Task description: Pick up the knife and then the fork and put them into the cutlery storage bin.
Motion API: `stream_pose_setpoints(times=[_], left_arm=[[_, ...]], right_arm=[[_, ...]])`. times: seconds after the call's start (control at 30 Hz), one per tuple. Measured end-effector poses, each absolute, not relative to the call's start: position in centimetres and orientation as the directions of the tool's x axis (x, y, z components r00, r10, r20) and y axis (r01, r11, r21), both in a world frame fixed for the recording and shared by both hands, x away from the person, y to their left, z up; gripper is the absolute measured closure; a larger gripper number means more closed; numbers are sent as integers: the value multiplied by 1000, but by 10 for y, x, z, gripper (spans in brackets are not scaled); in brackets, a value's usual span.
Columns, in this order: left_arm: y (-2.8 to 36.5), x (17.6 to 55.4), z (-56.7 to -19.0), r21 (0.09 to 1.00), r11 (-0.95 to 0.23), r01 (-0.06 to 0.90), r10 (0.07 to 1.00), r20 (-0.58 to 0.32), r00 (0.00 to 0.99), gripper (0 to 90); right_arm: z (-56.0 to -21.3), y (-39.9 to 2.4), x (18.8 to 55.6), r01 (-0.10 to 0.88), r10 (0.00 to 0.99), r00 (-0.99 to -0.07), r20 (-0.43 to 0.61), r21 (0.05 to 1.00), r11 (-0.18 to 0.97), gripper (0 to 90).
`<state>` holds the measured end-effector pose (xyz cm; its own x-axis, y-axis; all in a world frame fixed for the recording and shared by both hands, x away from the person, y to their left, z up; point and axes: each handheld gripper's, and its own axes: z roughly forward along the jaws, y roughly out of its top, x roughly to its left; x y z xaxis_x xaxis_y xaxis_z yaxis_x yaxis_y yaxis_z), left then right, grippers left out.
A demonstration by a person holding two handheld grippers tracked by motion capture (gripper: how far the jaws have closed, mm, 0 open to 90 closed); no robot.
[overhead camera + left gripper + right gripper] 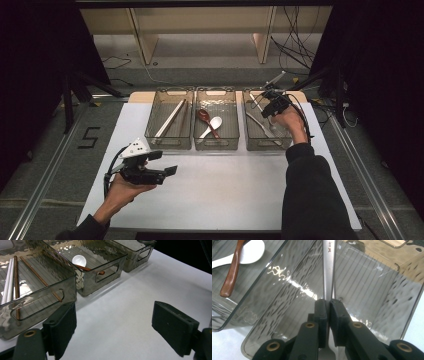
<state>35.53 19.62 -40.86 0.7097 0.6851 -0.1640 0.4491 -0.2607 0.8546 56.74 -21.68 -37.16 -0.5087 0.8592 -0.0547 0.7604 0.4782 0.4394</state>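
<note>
**My right gripper pinches a metal utensil in the right bin**

I see three clear smoky bins in a row at the far side of the white table [225, 190]. My right gripper [329, 302] is down inside the right bin [387, 297], and its jaws are pressed together on the flat handle of a metal utensil [328, 267]. The handle runs straight away from the pads, and a small part of it shows below them too. I cannot tell which kind of utensil it is, because its end is out of the picture. In the high view the right gripper [274, 105] is over the far part of the right bin [250, 142], where other metal cutlery [260, 126] lies.

My left gripper [170, 171] rests low over the table, in front of the left bin [150, 137]. Its jaws are spread wide and nothing is between them; in the left gripper view I see bare table between the pads [175, 327].

The left bin holds chopsticks [170, 119], white and brown. The middle bin [197, 140] holds a brown spoon [205, 117] and a white spoon [214, 124], which cross each other.
</note>
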Motion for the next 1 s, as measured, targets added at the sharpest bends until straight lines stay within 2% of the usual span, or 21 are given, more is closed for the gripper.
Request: stream_pose_setpoints(times=[0.53, 0.63, 0.73, 0.8, 1.0], left_arm=[[196, 355, -408, 854, -257, 451, 686, -168, 708, 192], [196, 355, -408, 855, -259, 450, 685, -166, 709, 191], [196, 355, -408, 855, -257, 451, 686, -167, 708, 191], [196, 355, -408, 854, -258, 451, 686, -167, 708, 191], [196, 355, -408, 854, -259, 451, 686, -166, 708, 191]], right_arm=[[-379, -210, 571, 780, 868, -494, -43, 419, 465, 812], [-377, -209, 571, 779, 870, -492, -40, 425, 461, 743], [-378, -210, 570, 781, 868, -495, -37, 420, 463, 726], [-377, -210, 569, 779, 867, -497, -33, 424, 462, 675], [-372, -208, 565, 762, 858, -514, -16, 451, 465, 604]])
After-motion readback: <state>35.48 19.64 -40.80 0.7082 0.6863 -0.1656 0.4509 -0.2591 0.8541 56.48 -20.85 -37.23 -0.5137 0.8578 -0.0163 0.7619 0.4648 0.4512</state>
